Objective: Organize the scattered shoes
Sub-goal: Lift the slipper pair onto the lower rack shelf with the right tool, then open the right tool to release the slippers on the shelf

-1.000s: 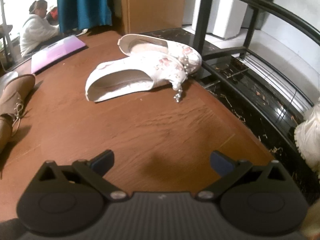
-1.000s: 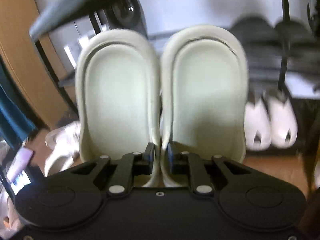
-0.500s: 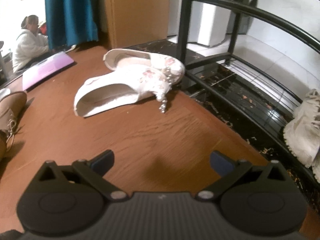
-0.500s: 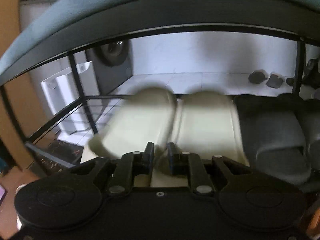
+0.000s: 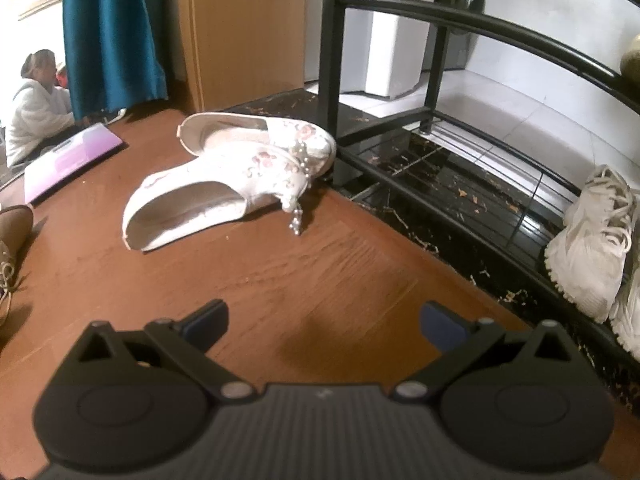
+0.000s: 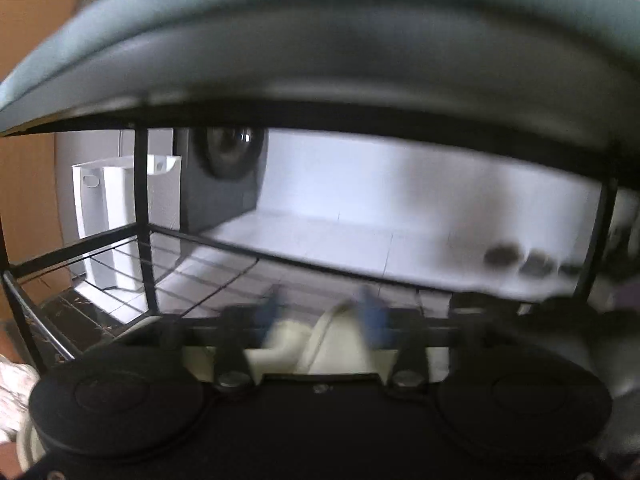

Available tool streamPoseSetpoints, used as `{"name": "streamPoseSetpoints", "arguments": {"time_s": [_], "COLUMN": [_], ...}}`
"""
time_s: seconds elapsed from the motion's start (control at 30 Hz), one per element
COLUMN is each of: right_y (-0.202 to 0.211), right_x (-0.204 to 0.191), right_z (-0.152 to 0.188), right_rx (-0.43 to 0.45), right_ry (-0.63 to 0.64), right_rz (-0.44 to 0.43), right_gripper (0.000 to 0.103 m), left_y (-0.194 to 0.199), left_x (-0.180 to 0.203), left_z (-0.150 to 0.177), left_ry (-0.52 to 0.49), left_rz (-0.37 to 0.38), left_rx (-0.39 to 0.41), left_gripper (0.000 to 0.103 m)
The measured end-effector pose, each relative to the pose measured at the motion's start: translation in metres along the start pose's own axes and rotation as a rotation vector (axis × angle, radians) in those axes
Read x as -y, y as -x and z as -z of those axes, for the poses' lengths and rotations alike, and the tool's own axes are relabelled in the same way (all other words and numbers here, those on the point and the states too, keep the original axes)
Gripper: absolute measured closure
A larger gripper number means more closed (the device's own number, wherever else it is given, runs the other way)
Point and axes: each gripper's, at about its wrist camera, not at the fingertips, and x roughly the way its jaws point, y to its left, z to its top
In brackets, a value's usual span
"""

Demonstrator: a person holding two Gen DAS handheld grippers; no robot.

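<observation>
Cream slippers [image 6: 320, 344] sit on the shoe rack [image 6: 280, 264], between our right claw [image 6: 324, 316] pads, just opening; left claw [image 5: 324, 320] gapes empty.

The left hand-held gripper [image 5: 324, 320] is angled downward, its jaws spread wide with nothing held between them. The right hand-held gripper [image 6: 324, 312] is held nearly level; its jaws have just been opening and are seen blurred, parted, with nothing gripped.
</observation>
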Motion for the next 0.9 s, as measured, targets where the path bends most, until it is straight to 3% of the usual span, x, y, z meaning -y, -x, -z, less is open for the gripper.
{"name": "streamPoseSetpoints", "arguments": {"time_s": [0.17, 0.33, 0.43, 0.57, 0.77, 0.9], "right_y": [0.049, 0.129, 0.146, 0.141, 0.096, 0.068], "right_x": [-0.006, -0.009, -0.027, -0.045, -0.034, -0.041], "right_z": [0.001, 0.028, 0.061, 0.08, 0.073, 0.068], "right_rx": [0.095, 0.186, 0.147, 0.116, 0.053, 0.018], "right_ry": [0.096, -0.082, -0.154, -0.149, -0.332, -0.296], "right_rz": [-0.045, -0.117, -0.14, -0.1, -0.027, 0.004], "right_gripper": [0.024, 0.018, 0.019, 0.019, 0.019, 0.019], "left_y": [0.0, 0.002, 0.003, 0.005, 0.002, 0.0], "left_x": [-0.001, -0.001, 0.0, -0.001, -0.001, 0.001], "left_z": [0.001, 0.0, 0.001, 0.001, 0.001, 0.002], "left_ry": [0.001, 0.004, -0.009, -0.009, -0.007, -0.016], "left_rz": [0.005, 0.009, 0.011, 0.009, -0.003, -0.001], "left_rx": [-0.022, -0.02, -0.023, -0.018, -0.026, -0.033], "left_gripper": [0.001, 0.001, 0.001, 0.001, 0.001, 0.001]}}
